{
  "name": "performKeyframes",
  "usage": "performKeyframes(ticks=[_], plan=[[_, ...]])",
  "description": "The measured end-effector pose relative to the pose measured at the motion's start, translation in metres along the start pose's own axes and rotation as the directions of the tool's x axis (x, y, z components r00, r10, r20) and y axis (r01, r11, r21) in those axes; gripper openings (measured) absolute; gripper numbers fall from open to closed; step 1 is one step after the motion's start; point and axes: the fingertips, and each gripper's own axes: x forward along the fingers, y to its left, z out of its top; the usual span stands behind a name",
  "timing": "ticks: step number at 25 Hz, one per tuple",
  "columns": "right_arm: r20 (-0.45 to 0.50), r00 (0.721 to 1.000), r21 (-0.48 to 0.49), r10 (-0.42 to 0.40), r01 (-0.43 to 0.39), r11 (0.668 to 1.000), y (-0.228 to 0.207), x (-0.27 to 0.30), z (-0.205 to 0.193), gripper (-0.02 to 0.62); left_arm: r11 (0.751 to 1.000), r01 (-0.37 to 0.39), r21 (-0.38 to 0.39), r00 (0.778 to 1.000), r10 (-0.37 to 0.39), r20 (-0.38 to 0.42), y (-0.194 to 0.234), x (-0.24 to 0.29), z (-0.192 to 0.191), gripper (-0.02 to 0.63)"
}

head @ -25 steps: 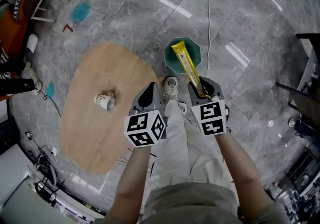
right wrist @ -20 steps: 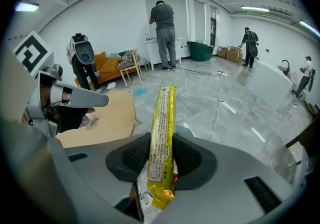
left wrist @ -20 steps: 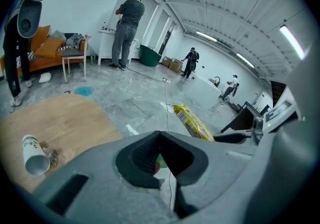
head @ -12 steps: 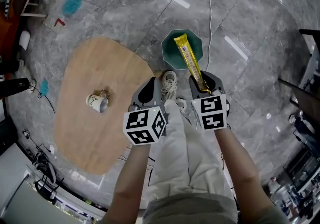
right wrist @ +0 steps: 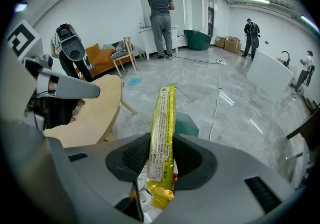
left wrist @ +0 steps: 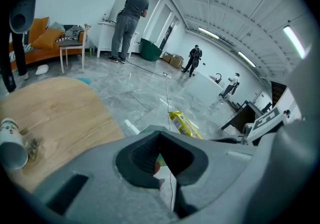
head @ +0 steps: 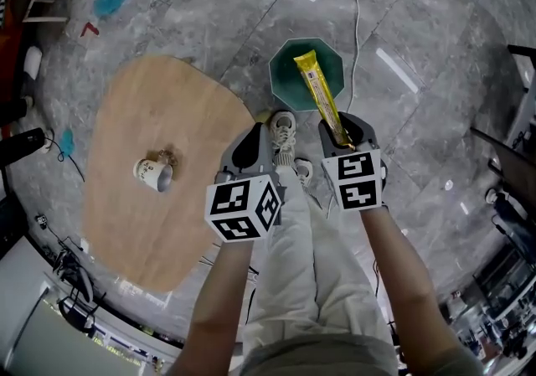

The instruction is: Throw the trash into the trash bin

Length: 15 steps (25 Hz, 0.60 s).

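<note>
**Right gripper** (head: pixel 339 130) (right wrist: pixel 162 155): jaws partly closed and clamped on the yellow wrapper (head: pixel 316 91) (right wrist: pixel 163 123). The ribbed pads press against both flat sides of the packet near its lower end. A crumpled tail of foil hangs below the pads. The rest of the packet stands out straight beyond the jaw tips.

**Task item and trash bin**: in the head view the free end of the yellow wrapper lies over the open mouth of the trash bin (head: pixel 289 81), a teal, eight-sided container standing on the grey marble floor (head: pixel 419 23). The right gripper itself sits just short of the bin's near rim. In the right gripper view a teal part of the bin (right wrist: pixel 187 124) shows directly behind the packet. Whether the packet touches the bin wall cannot be told.

**Left gripper** (head: pixel 249 150) (left wrist: pixel 160 155): jaw tips drawn together, with nothing held between the pads. It sits near the bin's near rim, to the left of the right gripper.

**Surroundings**: the person's shoe (head: pixel 285 127) rests on the floor just beside the bin's near rim, between the two grippers. A wooden bench (head: pixel 159 115) stands left of the bin. A white cup (head: pixel 149 173) (left wrist: pixel 11 147) lies tipped on its side on the bench, well apart from the bin. A white cable (head: pixel 353 23) runs across the floor beyond the bin.
</note>
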Motion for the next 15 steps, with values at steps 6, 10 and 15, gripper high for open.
performKeyframes(ticks=[6,10,15], plan=[[-0.019,1.000,0.007,-0.002,0.002,1.000,-0.006,0.022,-0.010,0.135,1.000,0.011,0.012,1.000,-0.011,-0.017,0.003,0.012,-0.009,0.000],[-0.036,0.999,0.018,-0.004,0.005,1.000,-0.007,0.036,-0.019,0.135,1.000,0.014,0.010,1.000,-0.013,-0.024,0.007,0.019,-0.015,0.000],[-0.060,0.998,0.040,-0.004,0.006,0.999,-0.009,0.053,-0.027,0.135,1.000,0.014,0.004,0.999,-0.014,-0.036,0.011,0.028,-0.021,0.000]])
